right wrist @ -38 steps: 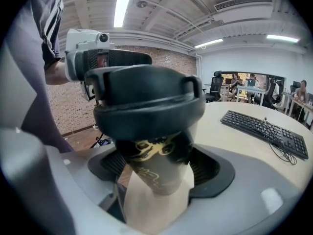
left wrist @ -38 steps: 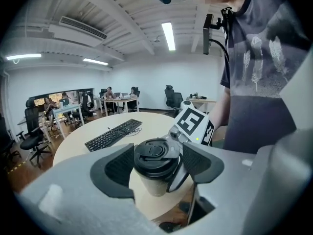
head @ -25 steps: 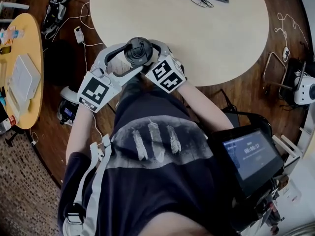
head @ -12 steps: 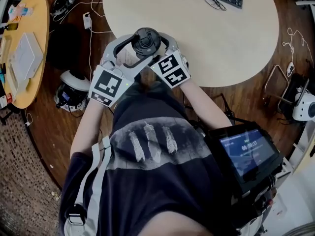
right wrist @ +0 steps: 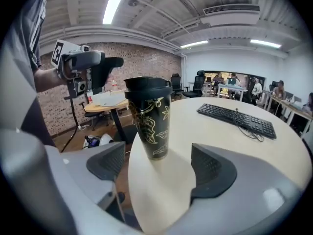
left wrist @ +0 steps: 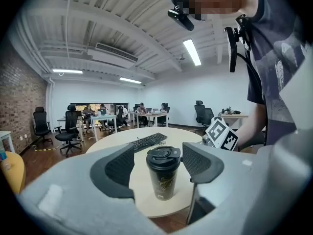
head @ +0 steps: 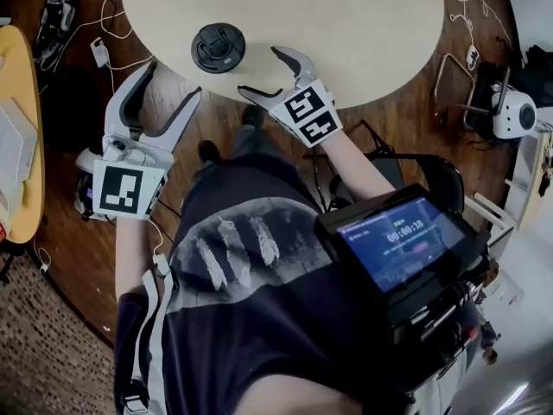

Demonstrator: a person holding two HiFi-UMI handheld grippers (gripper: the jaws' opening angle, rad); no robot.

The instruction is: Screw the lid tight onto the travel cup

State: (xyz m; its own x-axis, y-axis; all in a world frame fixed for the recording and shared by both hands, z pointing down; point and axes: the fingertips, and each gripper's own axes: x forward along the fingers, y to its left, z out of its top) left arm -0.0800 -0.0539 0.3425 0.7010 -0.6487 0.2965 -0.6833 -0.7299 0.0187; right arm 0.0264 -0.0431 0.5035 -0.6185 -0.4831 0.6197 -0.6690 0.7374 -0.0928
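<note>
The black travel cup [head: 218, 47] stands upright on the round beige table [head: 346, 33] near its front edge, with the black lid [left wrist: 164, 154] on top. Gold leaf print covers the cup's wall [right wrist: 150, 124]. My left gripper [head: 168, 89] hangs open off the table's edge, left of the cup and apart from it. My right gripper [head: 260, 72] is open over the table's rim, just right of the cup. Its jaws have just been opening, with nothing between them. In both gripper views the cup stands free beyond the open fingertips.
A black keyboard [right wrist: 237, 116] lies farther back on the table. A yellow side table [head: 22, 145] stands at the left, with cables and gear on the wooden floor around it. A tablet screen [head: 397, 240] hangs at the person's chest. People sit at distant desks [left wrist: 102, 114].
Both grippers were closed round the cup at the table's edge. Now the cup stands alone on the table; the left gripper has drawn back to the left, the right slightly right.
</note>
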